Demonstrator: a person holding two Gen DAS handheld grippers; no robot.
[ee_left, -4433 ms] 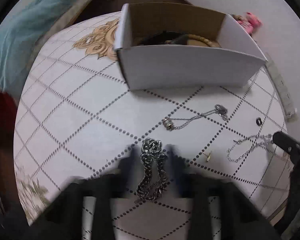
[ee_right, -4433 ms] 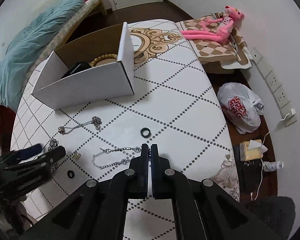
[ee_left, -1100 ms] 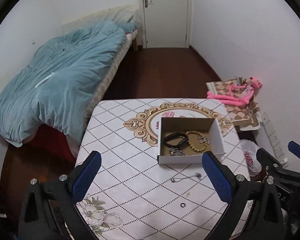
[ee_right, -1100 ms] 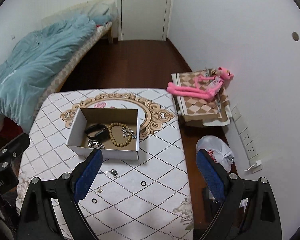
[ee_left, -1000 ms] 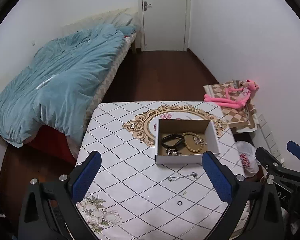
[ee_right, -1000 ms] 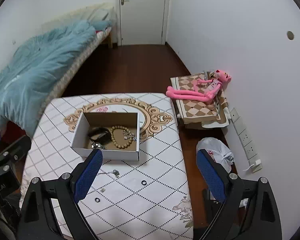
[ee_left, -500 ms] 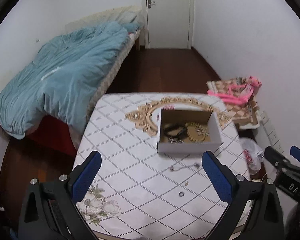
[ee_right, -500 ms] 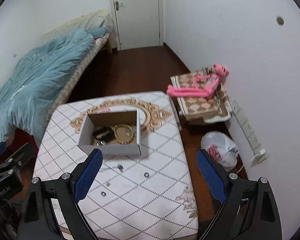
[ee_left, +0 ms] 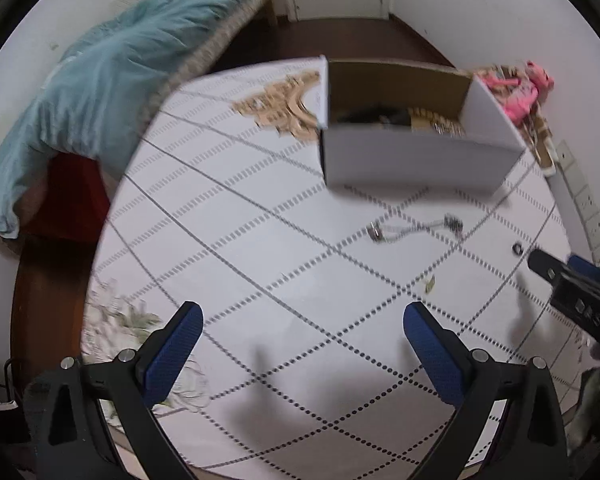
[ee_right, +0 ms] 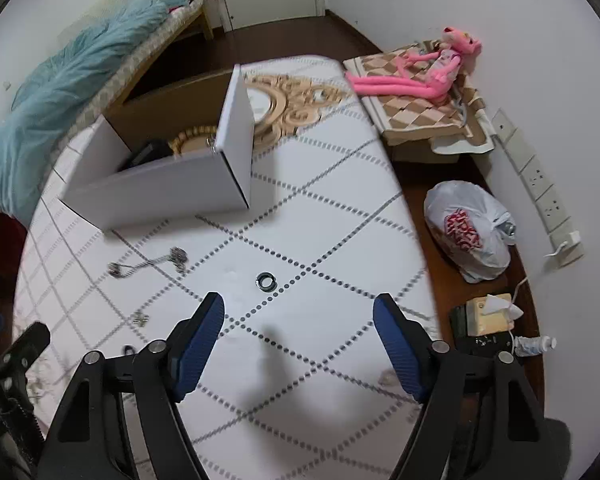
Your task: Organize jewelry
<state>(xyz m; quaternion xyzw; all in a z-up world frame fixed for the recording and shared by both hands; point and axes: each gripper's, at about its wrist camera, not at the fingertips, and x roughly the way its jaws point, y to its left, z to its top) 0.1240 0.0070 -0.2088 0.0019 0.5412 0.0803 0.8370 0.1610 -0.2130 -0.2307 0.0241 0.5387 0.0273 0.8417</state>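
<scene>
A: What are the two grippers doing?

B: The left gripper (ee_left: 302,344) hangs over the table (ee_left: 260,264) with its blue pads spread wide and nothing between them, only bare cloth. The right gripper (ee_right: 298,338) is also over the table; its jaws are closing, but the pads are well apart and nothing is between them either.

A: Where is the jewelry?

B: Some is in the box (ee_right: 168,190), which stands toward the table's far edge, beside the gold emblem (ee_right: 292,110). A bead bracelet (ee_right: 190,138) and a dark band (ee_right: 146,154) show over its near wall.

A: And loose on the table?

B: A thin chain (ee_right: 148,264) lies just in front of the box. In the left wrist view it is blurred, the same chain (ee_left: 414,230). A dark ring (ee_right: 266,281) lies near the middle, just beyond the right gripper's pads. A small gold piece (ee_right: 140,318) lies nearer the near edge, left of the right gripper, and another small ring (ee_right: 129,350) lies closer still, partly hidden by the gripper's frame.

A: Do the grippers touch anything?

B: No. Both are clear of every piece; only their shadows fall on the cloth.
</scene>
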